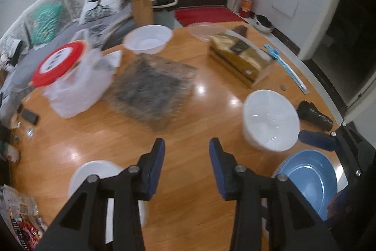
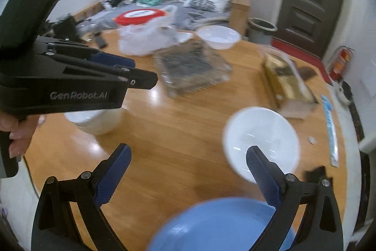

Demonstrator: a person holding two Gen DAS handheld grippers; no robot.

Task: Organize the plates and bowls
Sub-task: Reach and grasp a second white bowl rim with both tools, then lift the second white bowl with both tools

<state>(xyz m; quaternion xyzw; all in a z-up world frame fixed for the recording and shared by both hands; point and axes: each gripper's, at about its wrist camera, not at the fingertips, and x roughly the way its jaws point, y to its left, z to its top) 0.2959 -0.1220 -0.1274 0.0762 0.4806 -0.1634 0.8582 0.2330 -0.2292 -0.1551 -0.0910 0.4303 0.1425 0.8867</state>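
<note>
White ceramic bowl (image 2: 260, 142), lower right of the right wrist view beside a blue plate (image 2: 218, 225): judged stiff, glazed-slippery and breakable, best taken at the rim; left gripper (image 1: 186, 151) and right gripper (image 2: 188, 165) are both seen parted, nothing held.

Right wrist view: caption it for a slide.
Open right gripper above round wooden table, between white ceramic bowl and blue plate.

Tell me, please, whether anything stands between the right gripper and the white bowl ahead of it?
Nothing visible does. The right gripper is open and empty, and only bare table lies between it and the white bowl.
</note>
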